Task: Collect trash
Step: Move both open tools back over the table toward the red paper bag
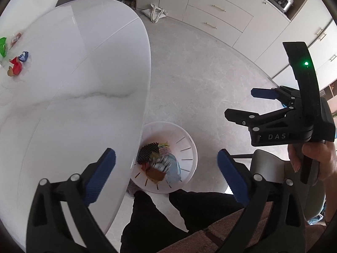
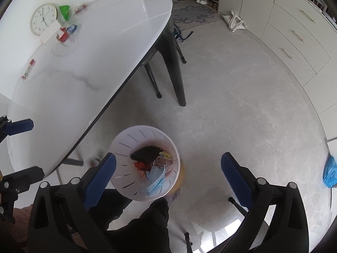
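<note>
A white slotted bin [image 1: 190, 147] [image 2: 124, 145] stands on the floor beside the table, holding a black mesh piece [image 2: 145, 152], a blue face mask [image 2: 157, 178] and other scraps. My left gripper [image 1: 166, 176] is open and empty, above the table edge and the bin. My right gripper [image 2: 168, 178] is open and empty above the bin; it also shows in the left wrist view [image 1: 246, 103]. Trash lies on the white table [image 2: 88, 63]: a green wrapper [image 2: 64, 10], red and blue wrappers [image 2: 66, 32], a red-white packet [image 2: 28, 69].
A clock [image 2: 43, 19] and a white card [image 2: 49, 32] lie on the table. Black table legs [image 2: 177, 73] stand near the bin. A tote bag [image 2: 236, 22] and a blue bag [image 2: 330, 171] lie on the floor. Drawers [image 2: 294, 35] line the right.
</note>
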Demonstrator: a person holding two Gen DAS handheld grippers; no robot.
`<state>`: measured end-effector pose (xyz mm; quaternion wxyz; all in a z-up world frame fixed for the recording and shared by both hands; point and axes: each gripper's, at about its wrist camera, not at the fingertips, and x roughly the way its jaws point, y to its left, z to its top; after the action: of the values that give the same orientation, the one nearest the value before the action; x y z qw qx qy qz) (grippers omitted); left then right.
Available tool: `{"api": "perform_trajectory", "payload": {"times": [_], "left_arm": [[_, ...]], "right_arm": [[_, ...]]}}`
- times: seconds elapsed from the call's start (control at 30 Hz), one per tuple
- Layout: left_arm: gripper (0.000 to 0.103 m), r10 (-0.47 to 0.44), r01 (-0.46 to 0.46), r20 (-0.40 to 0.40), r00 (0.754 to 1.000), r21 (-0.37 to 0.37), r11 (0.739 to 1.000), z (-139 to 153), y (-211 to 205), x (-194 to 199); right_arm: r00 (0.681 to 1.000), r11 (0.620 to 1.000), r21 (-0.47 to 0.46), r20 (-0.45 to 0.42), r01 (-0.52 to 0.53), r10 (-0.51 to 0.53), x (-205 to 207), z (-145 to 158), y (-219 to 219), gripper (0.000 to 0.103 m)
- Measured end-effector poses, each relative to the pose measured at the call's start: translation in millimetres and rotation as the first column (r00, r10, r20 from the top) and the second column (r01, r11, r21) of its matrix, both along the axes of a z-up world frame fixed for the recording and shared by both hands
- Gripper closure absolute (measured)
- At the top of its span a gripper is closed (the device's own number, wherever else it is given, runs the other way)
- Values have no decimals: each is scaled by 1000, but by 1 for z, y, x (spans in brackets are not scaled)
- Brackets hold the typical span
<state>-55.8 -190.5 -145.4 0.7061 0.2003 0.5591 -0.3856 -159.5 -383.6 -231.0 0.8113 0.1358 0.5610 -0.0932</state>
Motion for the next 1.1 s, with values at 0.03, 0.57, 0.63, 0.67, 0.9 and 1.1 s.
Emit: {"api": "perform_trajectory", "payload": {"times": [0.03,0.57,0.63,0.67,0.9,1.1], "left_arm": [[8,7,-7,3,1000,-2,1000,1,0,1],[8,192,-192,103,976,-16,981,23,44,55],[8,248,-246,123,961,-28,969,29,61,76],[8,278,-276,136,951,-29,961,34,68,89],[8,471,-472,205,858,-46,880,38,121,174],[8,577,-574,207,790,-79,815,21,144,267]], "right_arm": [[1000,1000,-2,7,4,-4,-1,3,-2,3],[994,1000,3,106,-25,24,49,33,22,3],[991,999,-3,123,-44,44,64,37,30,3],[990,998,-8,130,-56,57,74,39,35,3],[975,992,3,184,-129,127,147,50,69,3],[963,984,-26,201,-176,178,210,55,93,3]]}}
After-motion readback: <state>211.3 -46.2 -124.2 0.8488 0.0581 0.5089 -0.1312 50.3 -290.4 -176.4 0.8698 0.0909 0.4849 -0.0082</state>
